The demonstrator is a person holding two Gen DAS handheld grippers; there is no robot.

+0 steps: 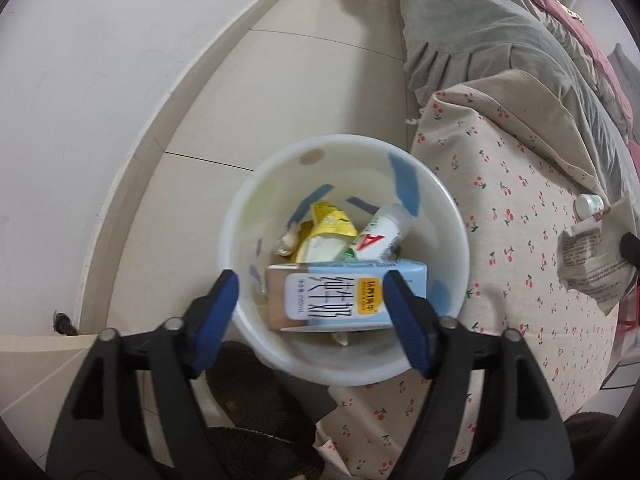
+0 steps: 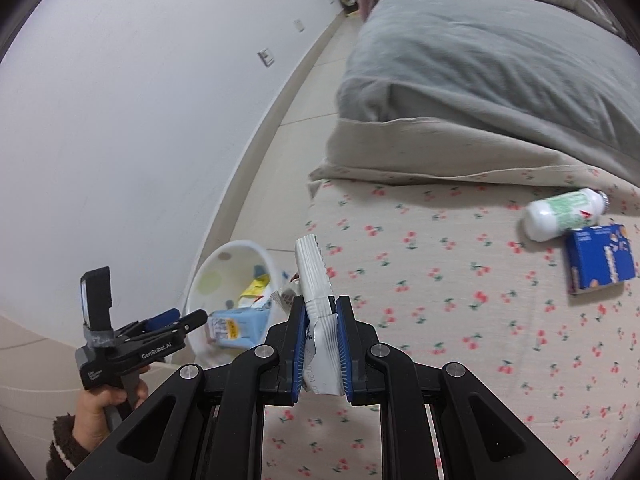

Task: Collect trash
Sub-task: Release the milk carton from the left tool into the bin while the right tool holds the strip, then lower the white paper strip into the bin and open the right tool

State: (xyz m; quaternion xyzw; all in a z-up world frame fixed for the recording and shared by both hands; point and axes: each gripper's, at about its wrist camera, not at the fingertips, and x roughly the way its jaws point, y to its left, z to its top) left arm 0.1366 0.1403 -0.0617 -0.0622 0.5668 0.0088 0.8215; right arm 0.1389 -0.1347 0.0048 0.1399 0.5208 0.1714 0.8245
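Note:
A white trash bin (image 1: pixel 448 216) stands on the floor beside the bed; it also shows in the right wrist view (image 2: pixel 212 264). Inside lie a light blue milk carton (image 1: pixel 340 298), a white bottle (image 1: pixel 380 234) and yellow wrappers (image 1: pixel 330 224). My left gripper (image 1: pixel 310 286) is open just above the bin, with the carton between and below its fingers. My right gripper (image 2: pixel 318 308) is shut on a white crinkled wrapper (image 2: pixel 314 268) above the bed edge. A white and green bottle (image 2: pixel 560 212) and a blue box (image 2: pixel 600 258) lie on the bed at the right.
The bed has a cherry-print sheet (image 2: pixel 460 320) and a grey pillow (image 2: pixel 480 60). A white wall (image 2: pixel 120 120) runs along the left, with a strip of tiled floor (image 1: pixel 320 60) between wall and bed. A dark slipper (image 1: pixel 256 408) lies on the floor below the bin.

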